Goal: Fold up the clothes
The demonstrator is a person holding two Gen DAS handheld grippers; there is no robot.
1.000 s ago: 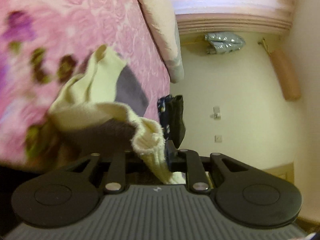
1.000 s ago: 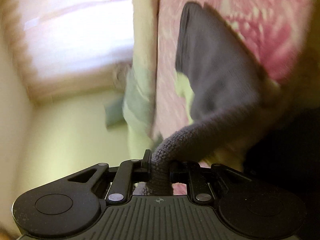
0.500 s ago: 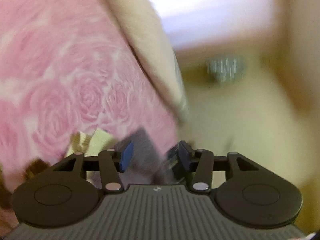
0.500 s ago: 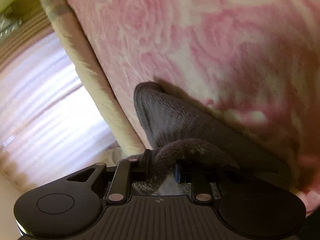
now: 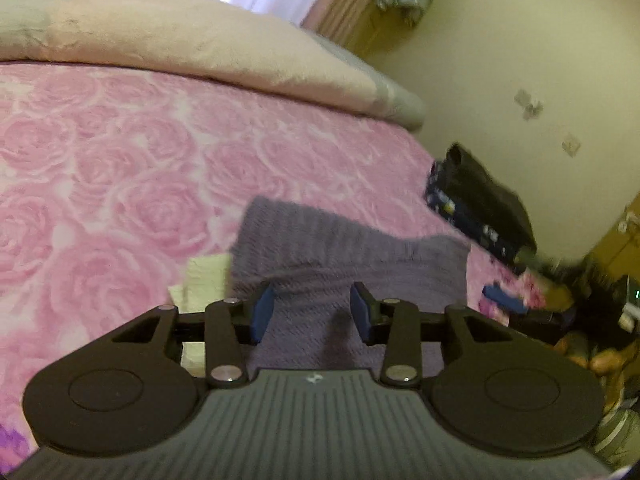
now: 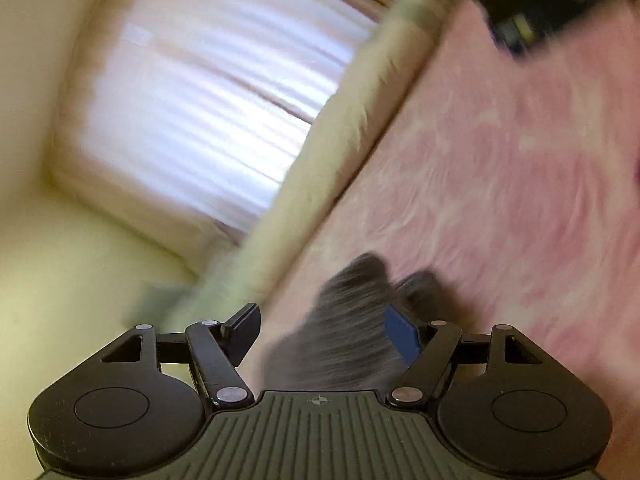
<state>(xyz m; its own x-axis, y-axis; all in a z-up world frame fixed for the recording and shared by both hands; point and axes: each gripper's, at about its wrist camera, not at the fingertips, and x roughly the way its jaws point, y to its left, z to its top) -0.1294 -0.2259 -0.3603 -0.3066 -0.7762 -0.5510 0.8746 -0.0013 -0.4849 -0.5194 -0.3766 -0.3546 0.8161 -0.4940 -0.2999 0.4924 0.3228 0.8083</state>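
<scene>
both claws have just released the grey knit garment (image 5: 344,256): left claw (image 5: 311,312) stands open, right claw (image 6: 320,332) is opening. garment lies folded on the pink bed (image 5: 120,168); fold complete.

My right gripper (image 6: 320,332) is tilted, its jaws opening, with the blue pad (image 6: 402,336) of one finger facing in. A grey knitted garment (image 6: 344,320) lies blurred between the jaws, and neither pad presses on it. It rests on the pink rose-patterned bedspread (image 6: 500,168) that fills my right side. A cream blanket edge (image 6: 348,128) runs diagonally beside the bedspread. Beyond it a bright curtained window (image 6: 200,108) sits in a pale yellow wall (image 6: 72,264). Something dark (image 6: 540,4) lies at the bedspread's far corner, too blurred to tell.
</scene>
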